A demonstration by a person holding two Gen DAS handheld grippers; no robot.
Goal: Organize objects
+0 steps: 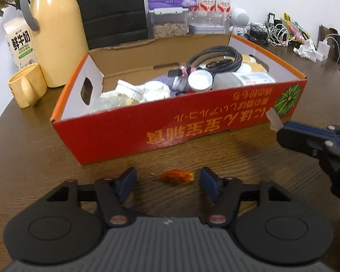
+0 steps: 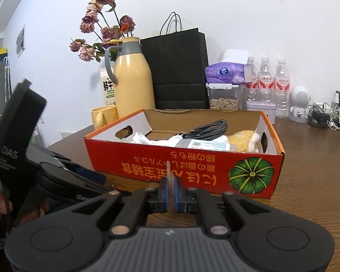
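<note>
Low in the left wrist frame, the orange wrapper (image 1: pixel 174 176) lies on the table (image 1: pixel 34 149), long axis crossing between the left gripper (image 1: pixel 167 182)'s unclenched jaws, while the right gripper (image 2: pixel 169 189) stays clear, clenched on a pale strip (image 2: pixel 168 170).

Right hand-held gripper (image 1: pixel 274 120) is cut off at the right edge; the pale sliver (image 1: pixel 273 119) it pinches is too blurred to identify.

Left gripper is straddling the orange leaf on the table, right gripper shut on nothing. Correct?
Not quite. The right gripper is shut on a thin translucent scrap, as the right wrist view shows. The rest holds: the left gripper straddles the orange leaf on the table, pads not touching it.
</note>
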